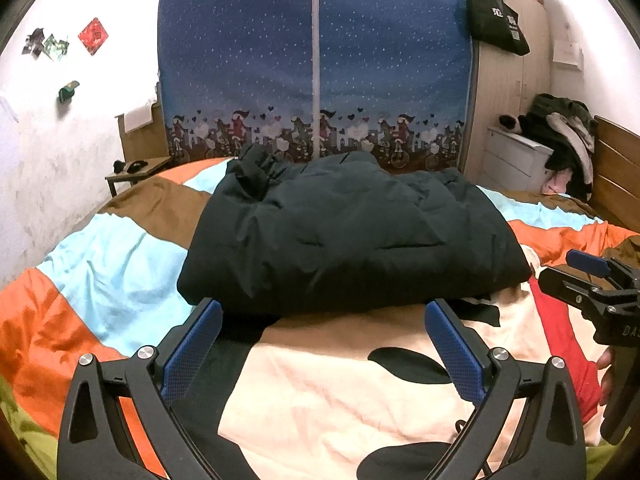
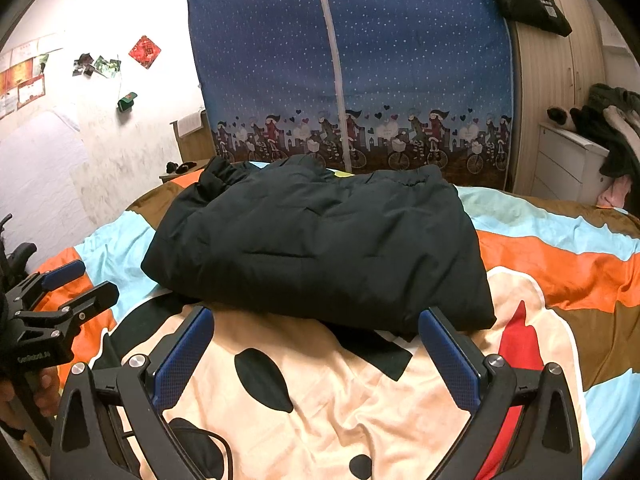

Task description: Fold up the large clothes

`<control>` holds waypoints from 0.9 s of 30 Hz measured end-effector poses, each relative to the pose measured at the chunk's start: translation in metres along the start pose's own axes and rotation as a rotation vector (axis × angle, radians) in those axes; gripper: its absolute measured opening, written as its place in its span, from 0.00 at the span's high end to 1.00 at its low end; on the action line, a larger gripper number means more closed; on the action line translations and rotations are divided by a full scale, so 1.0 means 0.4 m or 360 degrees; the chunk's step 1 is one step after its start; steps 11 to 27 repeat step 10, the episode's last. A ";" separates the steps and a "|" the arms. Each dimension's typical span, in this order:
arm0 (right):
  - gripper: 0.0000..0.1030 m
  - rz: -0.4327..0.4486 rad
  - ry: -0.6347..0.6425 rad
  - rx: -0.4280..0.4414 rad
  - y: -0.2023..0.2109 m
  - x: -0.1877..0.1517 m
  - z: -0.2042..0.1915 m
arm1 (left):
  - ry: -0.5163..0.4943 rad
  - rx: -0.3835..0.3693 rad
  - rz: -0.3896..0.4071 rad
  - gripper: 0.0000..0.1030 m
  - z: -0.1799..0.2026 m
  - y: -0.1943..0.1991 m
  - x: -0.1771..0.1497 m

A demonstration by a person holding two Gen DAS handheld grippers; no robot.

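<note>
Item: dark padded quilted jacket (image 1: 352, 232), folded to a compact bundle, mid-bed on striped cartoon-print bedspread (image 1: 120, 256). Left gripper (image 1: 324, 320) and right gripper (image 2: 316, 324): fingers apart, empty, just short of near hem. Step: fold apparently complete; next, tidying or final half-fold.

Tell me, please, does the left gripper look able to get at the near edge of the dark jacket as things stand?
Probably yes. The left gripper is open with the dark jacket directly ahead of its fingertips, and only bare bedspread lies between them.
</note>
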State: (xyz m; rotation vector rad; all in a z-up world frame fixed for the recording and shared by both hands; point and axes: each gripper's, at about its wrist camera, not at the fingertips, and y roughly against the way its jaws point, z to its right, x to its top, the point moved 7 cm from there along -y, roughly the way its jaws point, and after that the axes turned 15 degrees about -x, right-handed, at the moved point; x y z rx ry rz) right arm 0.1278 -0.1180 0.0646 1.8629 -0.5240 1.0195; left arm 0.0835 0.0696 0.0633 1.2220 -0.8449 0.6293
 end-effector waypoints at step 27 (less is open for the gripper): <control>0.00 -0.0032 -0.0014 0.0006 -0.010 -0.019 0.002 | -0.0021 0.0000 -0.0029 0.03 0.006 -0.010 -0.004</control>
